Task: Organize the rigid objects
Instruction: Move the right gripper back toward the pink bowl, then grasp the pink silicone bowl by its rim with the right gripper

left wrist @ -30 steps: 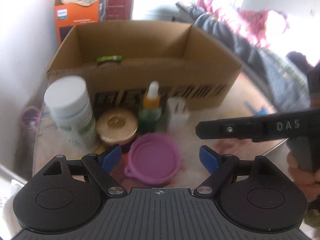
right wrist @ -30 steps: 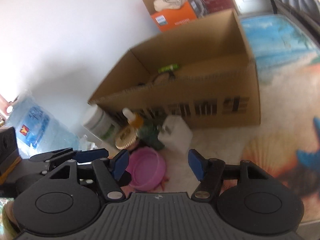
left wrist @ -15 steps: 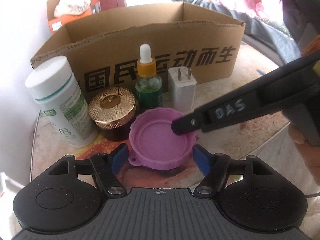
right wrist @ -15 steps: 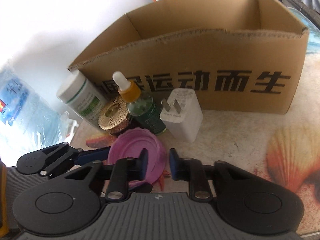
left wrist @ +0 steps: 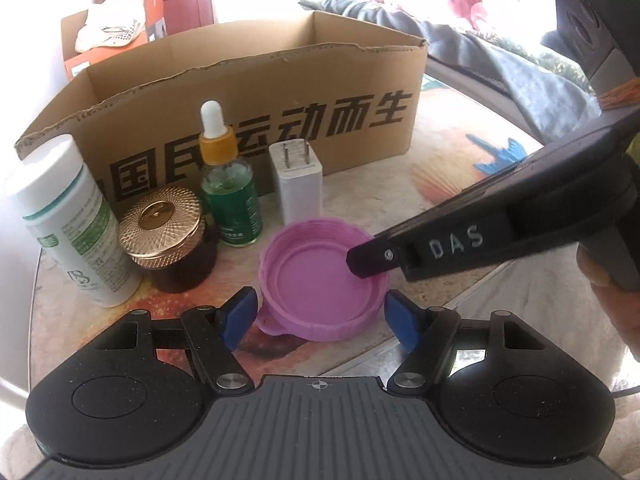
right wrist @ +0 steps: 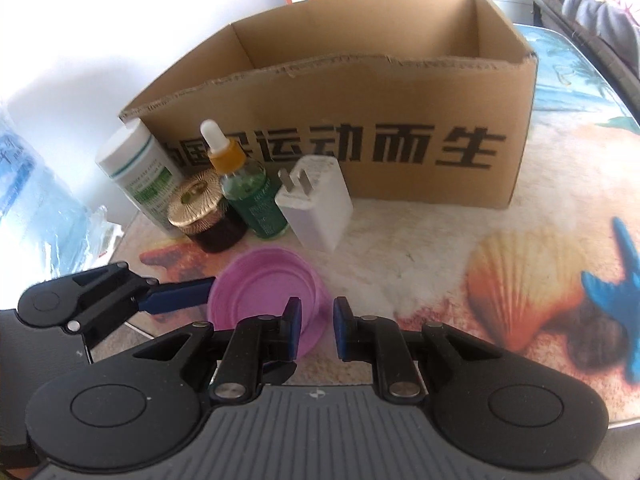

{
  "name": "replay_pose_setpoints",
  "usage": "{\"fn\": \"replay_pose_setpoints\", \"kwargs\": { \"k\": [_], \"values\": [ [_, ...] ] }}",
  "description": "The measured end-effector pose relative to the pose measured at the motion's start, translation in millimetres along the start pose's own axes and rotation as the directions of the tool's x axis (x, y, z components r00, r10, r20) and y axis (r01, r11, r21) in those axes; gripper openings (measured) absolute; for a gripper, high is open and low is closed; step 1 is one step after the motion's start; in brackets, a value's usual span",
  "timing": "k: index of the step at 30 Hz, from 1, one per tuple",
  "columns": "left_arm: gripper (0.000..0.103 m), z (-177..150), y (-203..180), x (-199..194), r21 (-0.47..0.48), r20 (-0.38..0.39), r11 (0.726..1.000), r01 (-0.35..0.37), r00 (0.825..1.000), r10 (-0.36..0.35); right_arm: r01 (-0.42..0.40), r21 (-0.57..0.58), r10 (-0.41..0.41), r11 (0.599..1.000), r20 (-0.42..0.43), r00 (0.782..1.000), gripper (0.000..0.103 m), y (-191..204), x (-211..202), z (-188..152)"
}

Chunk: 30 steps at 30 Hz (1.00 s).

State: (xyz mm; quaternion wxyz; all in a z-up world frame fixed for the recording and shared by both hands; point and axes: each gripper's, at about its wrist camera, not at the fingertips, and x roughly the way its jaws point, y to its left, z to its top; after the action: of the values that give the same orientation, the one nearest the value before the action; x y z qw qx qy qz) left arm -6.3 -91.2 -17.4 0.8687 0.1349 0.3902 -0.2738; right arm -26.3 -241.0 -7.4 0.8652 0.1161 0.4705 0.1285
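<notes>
Two grippers flank the light, stiff purple lid (left wrist: pixel 325 280) at lower centre: left gripper (left wrist: pixel 320 318) spread wide, right gripper (right wrist: pixel 314 326) narrowly apart astride its rim, the best hold

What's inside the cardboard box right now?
From the right wrist view, only the bare inner walls of the cardboard box show. Its front wall hides the floor and anything lying low inside, so I cannot say whether it holds anything.

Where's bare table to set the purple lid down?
Free: the table right of the charger, in front of the box, out over the shell print. Crowded: bottle, jar, dropper and charger stand bunched behind the lid.
</notes>
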Motion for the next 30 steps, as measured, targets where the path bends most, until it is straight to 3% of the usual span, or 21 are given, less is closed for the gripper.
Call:
{"fn": "replay_pose_setpoints", "kwargs": {
  "k": [8, 12, 22, 30],
  "values": [
    [0.078, 8, 1, 10, -0.001, -0.033, 1.000, 0.004, 0.999, -0.004, -0.015, 0.007, 0.015, 1.000, 0.015, 1.000, 0.019, -4, 5, 3],
    [0.073, 7, -3, 12, 0.016, -0.032, 1.000, -0.003, 0.999, 0.004, -0.029, -0.008, 0.029, 1.000, 0.022, 0.999, 0.019, -6, 2, 1],
    [0.073, 9, -9, 14, 0.009, -0.021, 1.000, -0.026, 0.999, 0.026, -0.050, -0.024, 0.050, 0.998, 0.037, 0.998, 0.018, -8, 1, -2],
    [0.073, 30, -4, -36, -0.001, 0.094, 1.000, -0.016, 0.995, 0.016, -0.045, -0.087, 0.059, 0.995, 0.166, 0.984, 0.018, 11, -57, 11]
  ]
}}
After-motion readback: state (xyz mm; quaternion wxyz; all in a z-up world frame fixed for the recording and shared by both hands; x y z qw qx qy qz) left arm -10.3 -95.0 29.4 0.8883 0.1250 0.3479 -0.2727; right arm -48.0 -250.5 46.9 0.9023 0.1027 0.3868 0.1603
